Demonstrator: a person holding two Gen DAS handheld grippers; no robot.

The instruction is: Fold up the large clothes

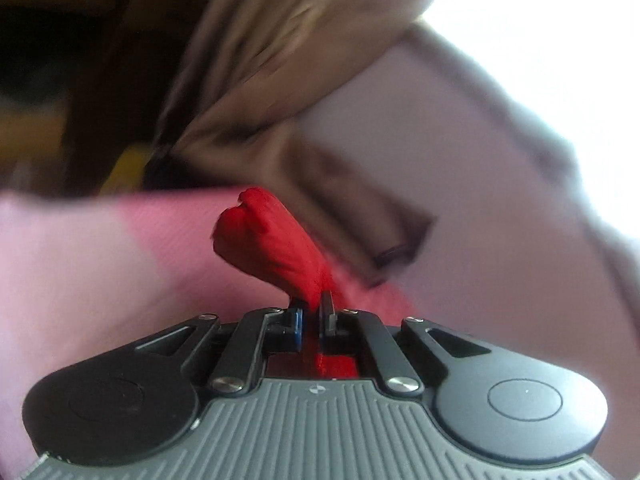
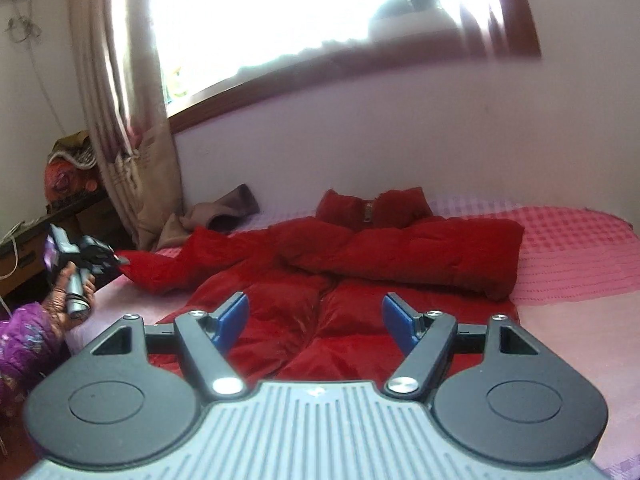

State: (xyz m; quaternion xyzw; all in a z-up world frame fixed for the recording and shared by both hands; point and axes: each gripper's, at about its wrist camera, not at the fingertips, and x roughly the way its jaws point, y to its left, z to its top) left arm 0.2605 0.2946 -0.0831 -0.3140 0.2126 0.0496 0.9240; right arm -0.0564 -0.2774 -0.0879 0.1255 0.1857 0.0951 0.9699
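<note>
A big red padded jacket lies front up on a pink bed, collar toward the wall. One sleeve is folded across the chest; the other sleeve stretches out to the left. My left gripper is shut on that sleeve's red cuff, which bunches above the pinched jaws. In the right wrist view the left gripper shows at the far left, held by a hand and clamped on the cuff end. My right gripper hovers over the jacket's lower front, open, with nothing between its blue pads.
A brown cloth lies crumpled on the bed by the wall. A patterned curtain hangs at the left beside a bright window. A dark shelf with bedding stands left of the bed. A purple sleeve is at the lower left.
</note>
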